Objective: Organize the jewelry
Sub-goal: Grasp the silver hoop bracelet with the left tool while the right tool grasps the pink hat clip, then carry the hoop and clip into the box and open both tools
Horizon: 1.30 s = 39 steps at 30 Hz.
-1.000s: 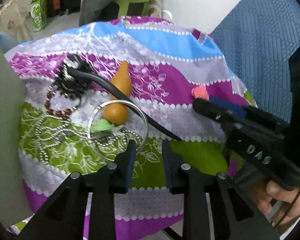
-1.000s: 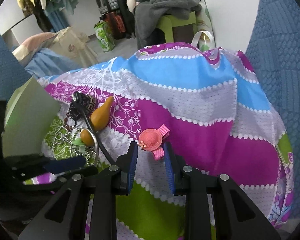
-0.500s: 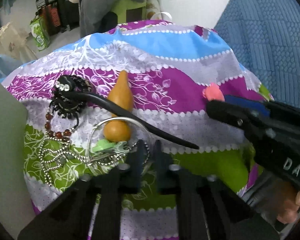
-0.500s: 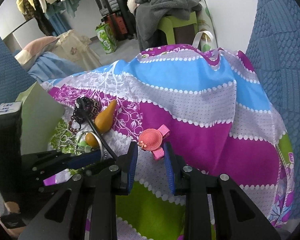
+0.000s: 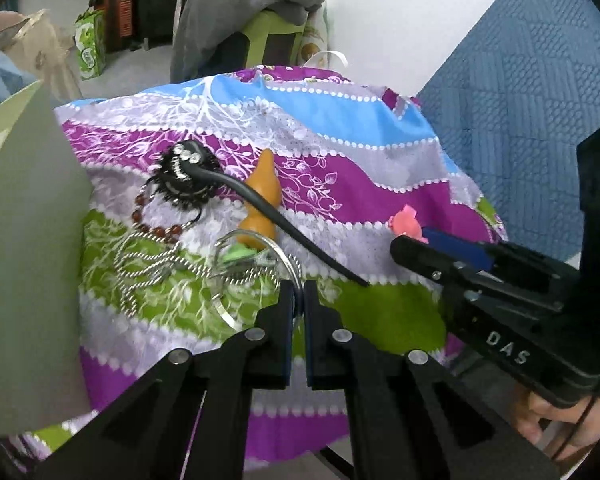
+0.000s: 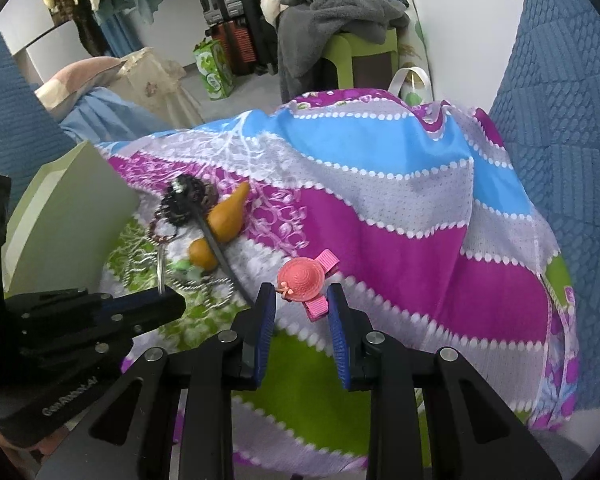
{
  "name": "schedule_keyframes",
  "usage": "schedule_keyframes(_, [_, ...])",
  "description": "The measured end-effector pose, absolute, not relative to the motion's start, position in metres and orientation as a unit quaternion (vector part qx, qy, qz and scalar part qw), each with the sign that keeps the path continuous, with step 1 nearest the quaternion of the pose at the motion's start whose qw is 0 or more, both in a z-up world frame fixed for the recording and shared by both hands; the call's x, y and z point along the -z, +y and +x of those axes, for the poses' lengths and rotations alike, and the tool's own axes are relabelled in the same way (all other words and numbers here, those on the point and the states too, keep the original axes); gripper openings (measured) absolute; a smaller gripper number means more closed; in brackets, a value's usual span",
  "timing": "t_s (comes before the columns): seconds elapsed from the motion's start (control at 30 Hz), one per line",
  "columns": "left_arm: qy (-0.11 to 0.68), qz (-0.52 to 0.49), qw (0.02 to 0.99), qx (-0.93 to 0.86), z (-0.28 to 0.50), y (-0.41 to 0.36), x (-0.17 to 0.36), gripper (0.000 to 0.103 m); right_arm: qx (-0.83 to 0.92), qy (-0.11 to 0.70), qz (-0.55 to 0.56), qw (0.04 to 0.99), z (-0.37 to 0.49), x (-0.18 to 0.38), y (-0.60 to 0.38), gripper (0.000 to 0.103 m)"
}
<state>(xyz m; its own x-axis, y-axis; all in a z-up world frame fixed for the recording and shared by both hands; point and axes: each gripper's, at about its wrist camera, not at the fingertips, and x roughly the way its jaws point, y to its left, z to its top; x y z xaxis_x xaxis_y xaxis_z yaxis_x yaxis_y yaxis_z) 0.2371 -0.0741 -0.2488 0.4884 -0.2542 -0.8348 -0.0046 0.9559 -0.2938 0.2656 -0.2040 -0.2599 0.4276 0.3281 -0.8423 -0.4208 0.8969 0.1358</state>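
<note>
Left claw: We had our left claw [image 5: 299,294] clenched on the near rim of the silver bangle [image 5: 256,276], its jaws having just closed there; in the right wrist view the ring stood tilted up off the cloth from the claw's tip.
Right claw: Our right claw [image 6: 301,305] stood parted around the pink hat hair clip [image 6: 305,282], pads either side and, as far as we could tell, not pressing on it.
Doing the lift well: We judged the bangle should rise slowly and straight, since the silver chain [image 5: 156,260] lay tangled through and beside it and could drag along; a thin rim held at one point might also swing or slip.
Nearby pieces: The green charm [image 5: 238,254] and the orange gourd [image 5: 262,204] lay inside and just past the ring; the black hair stick [image 5: 276,220] crossed over the gourd, with the brown bead string [image 5: 156,230] further left.
Surface: Everything rested on the striped cloth [image 5: 340,148] covering the worktop.
Container: A pale green box [image 6: 66,220] stood at the left edge; we could not see inside it from either view.
</note>
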Motion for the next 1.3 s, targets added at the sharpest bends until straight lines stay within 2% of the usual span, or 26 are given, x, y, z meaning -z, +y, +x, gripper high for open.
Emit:
schedule_keyframes(0.47, [0.478, -0.140, 0.863, 0.078, 0.189, -0.045, 0.202, 0.004, -0.186, 0.494, -0.037, 0.849, 0.223, 0.232, -0.194, 0.024])
schedule_keyframes(0.7, [0.457, -0.163, 0.871, 0.083, 0.181, -0.025, 0.164, 0.004, -0.184, 0.473, -0.037, 0.861, 0.218, 0.196, -0.183, 0.024])
schedule_keyframes(1.3, [0.418, -0.144, 0.896, 0.051, 0.176, 0.055, 0.071, 0.004, -0.208, 0.394, -0.028, 0.895, 0.223, 0.087, -0.118, 0.024])
